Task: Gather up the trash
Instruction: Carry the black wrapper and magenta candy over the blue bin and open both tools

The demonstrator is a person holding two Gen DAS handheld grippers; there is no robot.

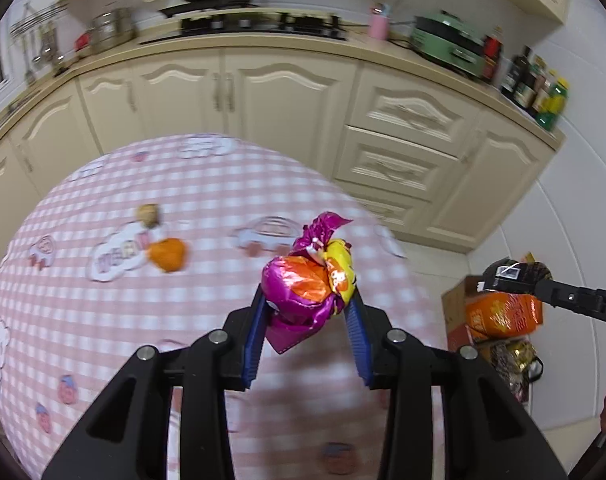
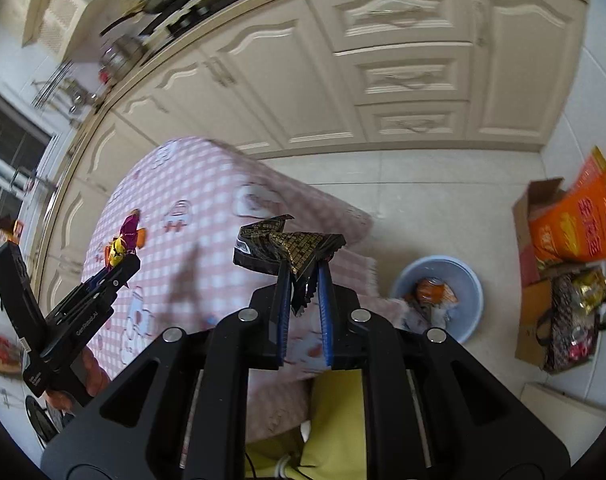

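Observation:
My left gripper [image 1: 309, 296] is shut on a crumpled purple, orange and yellow wrapper [image 1: 303, 284], held above the pink checked tablecloth [image 1: 103, 312]. That gripper and its wrapper also show in the right wrist view [image 2: 121, 248]. My right gripper [image 2: 305, 270] is shut on a black and gold wrapper [image 2: 291, 246], held over the table's right edge. It also shows in the left wrist view [image 1: 511, 274]. An orange peel [image 1: 167, 255] and a brownish scrap [image 1: 149, 214] lie on the cloth. A pale blue bin [image 2: 469, 284] with trash in it stands on the floor right of the table.
Cream kitchen cabinets [image 1: 287, 100] run behind the table, with a stove and pans on top. A cardboard box with orange bags [image 2: 571, 228] and a dark patterned bag [image 2: 571, 320] stand on the floor at the right. A yellow-green seat [image 2: 335, 412] is below the gripper.

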